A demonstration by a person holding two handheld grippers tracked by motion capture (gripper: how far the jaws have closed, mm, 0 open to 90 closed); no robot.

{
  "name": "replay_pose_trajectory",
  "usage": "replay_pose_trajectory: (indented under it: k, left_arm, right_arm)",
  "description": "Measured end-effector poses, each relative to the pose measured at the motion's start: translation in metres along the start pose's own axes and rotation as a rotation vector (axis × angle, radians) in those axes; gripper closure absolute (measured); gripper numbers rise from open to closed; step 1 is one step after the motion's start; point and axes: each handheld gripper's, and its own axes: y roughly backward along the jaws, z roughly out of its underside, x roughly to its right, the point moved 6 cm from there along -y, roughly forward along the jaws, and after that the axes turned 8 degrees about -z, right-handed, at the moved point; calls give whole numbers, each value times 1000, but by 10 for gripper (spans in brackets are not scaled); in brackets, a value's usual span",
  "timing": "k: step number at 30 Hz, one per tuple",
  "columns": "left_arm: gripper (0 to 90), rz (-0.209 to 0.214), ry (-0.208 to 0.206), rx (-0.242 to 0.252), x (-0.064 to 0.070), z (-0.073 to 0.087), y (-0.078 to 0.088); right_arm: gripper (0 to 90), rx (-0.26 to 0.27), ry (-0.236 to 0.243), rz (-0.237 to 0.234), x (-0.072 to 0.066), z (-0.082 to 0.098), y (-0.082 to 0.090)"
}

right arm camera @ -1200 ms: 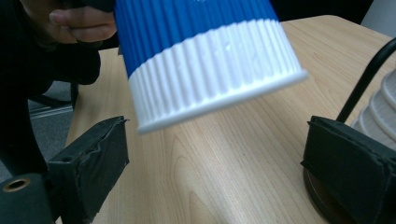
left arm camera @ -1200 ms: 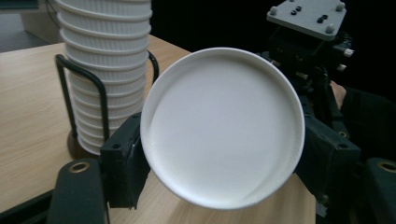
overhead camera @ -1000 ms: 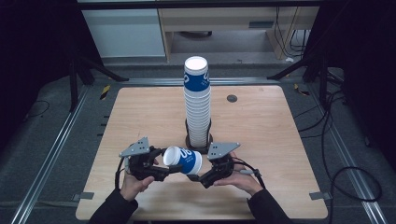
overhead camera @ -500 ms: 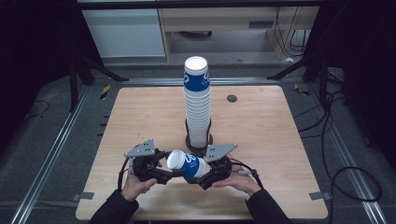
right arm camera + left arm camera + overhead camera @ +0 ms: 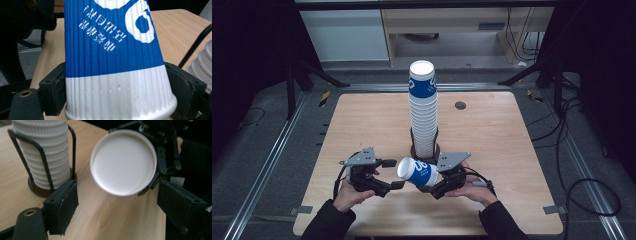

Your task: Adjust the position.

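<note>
Near the front edge of the wooden table (image 5: 362, 120), just in front of the tall stack of ribbed paper cups (image 5: 423, 107) in its black wire holder (image 5: 41, 170), the blue-and-white paper cup (image 5: 418, 172) lay on its side in the air between the two hand-held tools. A second before, the left gripper (image 5: 393, 173) had the cup's closed white base between its jaws and the right gripper (image 5: 434, 184) stood wide around the rim end; half a second later the right one had been closing in on the cup. Now its black pads (image 5: 53, 90) pressed on the white ribbed band near the cup's rim from both sides, roughly a third open, the cup (image 5: 112, 62) pinched firmly between them. The left gripper's jaws stood well apart, and in the left gripper view the round white base (image 5: 123, 162) floated beyond and between the pads (image 5: 63, 210), touching neither. Both hands had barely shifted over that second. So the cup had passed from left to right: the handover looked complete, and the right gripper alone carried it. By my judgement the left was free to draw away, and the cup could next go wherever the work wanted it, most likely onto the stack.
</note>
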Motion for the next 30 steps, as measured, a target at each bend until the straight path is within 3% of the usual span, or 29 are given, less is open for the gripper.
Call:
replay_pose_trajectory:
  k: [3,15,30]
  left_arm:
    - [161,-9,-13,-48,-2,6,-5]
    - [166,20,-55,-165,7,18,-19]
    - [261,49,-67,-219,11,23,-26]
  right_arm:
    - [158,-68,31,9,-1,7,-6]
    - [157,-182,87,-10,-9,18,-23]
    - [152,-231,141,-24,-15,21,-33]
